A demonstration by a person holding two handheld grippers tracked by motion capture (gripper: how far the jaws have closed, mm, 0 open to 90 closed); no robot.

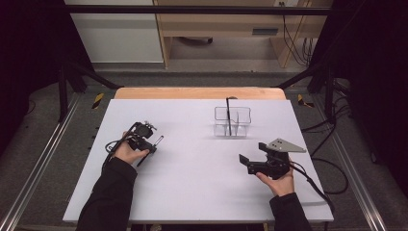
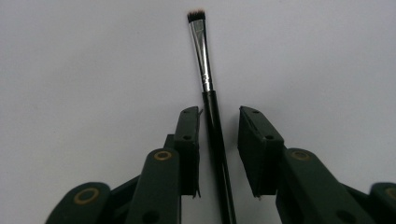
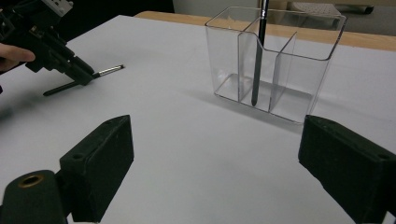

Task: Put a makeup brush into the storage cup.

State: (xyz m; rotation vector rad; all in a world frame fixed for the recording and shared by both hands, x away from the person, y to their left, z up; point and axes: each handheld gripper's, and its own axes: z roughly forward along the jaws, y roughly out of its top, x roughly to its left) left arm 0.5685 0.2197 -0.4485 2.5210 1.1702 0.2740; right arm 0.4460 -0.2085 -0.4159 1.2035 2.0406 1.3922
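- Where it lies flat on the white table point(image 1: 192, 192), toward the left edge and about midway between the near and far edges, the makeup brush point(image 2: 210, 107) has a black handle, a silver ferrule and a dark bristle tip.
- Its handle runs between the jaws of the left hand-held gripper point(image 2: 218, 135); the left pad is just beside or touching the handle, while a clear gap remains at the right pad, so the brush is not clamped.
- The bristle end sticks out beyond the jaw tips.
- The person's left hand point(image 1: 127, 151) holds this hand-held gripper low over the table.
- A clear divided organizer point(image 1: 233, 121) stands toward the far edge, right of the middle, well apart from the brush.
- A dark pen-like stick point(image 3: 258, 56) stands upright in one of its compartments.
- The right hand-held gripper point(image 1: 252, 155) sits near the right edge, jaws wide apart with nothing between them.
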